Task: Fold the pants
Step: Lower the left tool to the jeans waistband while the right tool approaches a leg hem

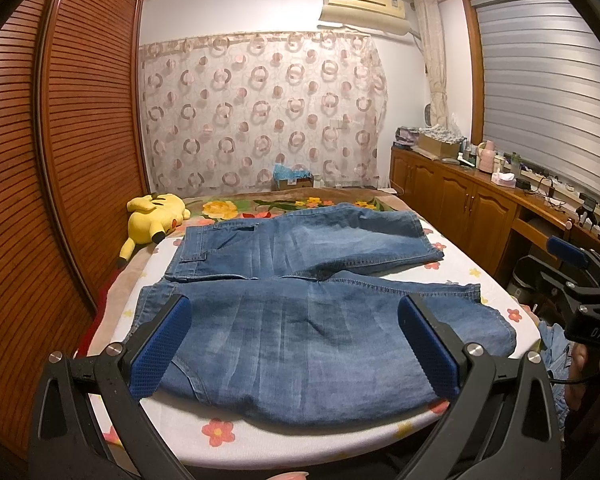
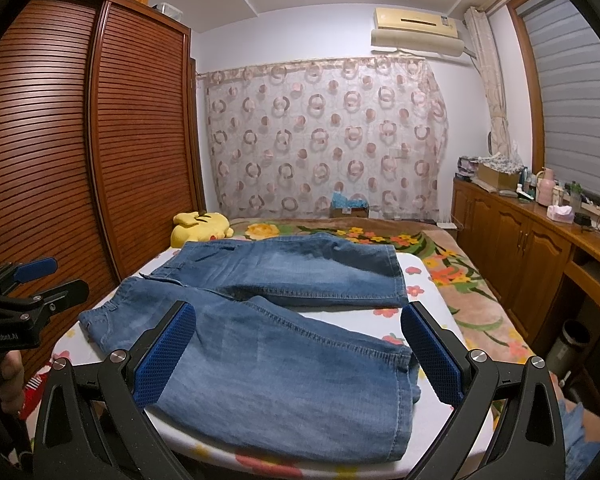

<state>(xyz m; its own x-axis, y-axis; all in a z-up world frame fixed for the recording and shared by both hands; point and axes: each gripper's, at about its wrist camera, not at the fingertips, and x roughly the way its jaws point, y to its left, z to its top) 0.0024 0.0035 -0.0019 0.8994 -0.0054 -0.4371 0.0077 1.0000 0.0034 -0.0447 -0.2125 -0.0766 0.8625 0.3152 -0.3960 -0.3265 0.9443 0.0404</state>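
ITEM: denim pants [image 1: 300, 280], blue, short-legged cut, 1 pc.

LOCATION: spread flat on a floral-print board [image 1: 228, 440] that sits atop the bed [image 1: 236, 206]. Covers most of the board; near leg lies along the board's near edge, far leg along its far edge. Nothing is stacked on it.

ORIENTATION: long axis runs left–right across the board. Waistband [image 2: 100, 314] toward the left edge, leg hems [image 2: 408, 364] toward the right edge. Legs splay apart slightly, a wedge of bare board showing between them at the right. Not yet folded, by the look.

HANDLING (est.): soft but fairly thick cloth, medium weight; will drape and sag when lifted, not slippery, not fragile. Seams and waistband are stiffer and prob. give the firmest pinch. Suggested holds: waistband corner on the left + hem of the same leg on the right, then carry one leg over the other. A grab mid-panel would likely bunch the fabric.

TOOLS: left hand-held gripper [image 1: 294, 344] – fingers spread wide, holding nothing, above the waist end of the near leg. Right hand-held gripper [image 2: 300, 354] – likewise spread and empty, above the hem end of the near leg.
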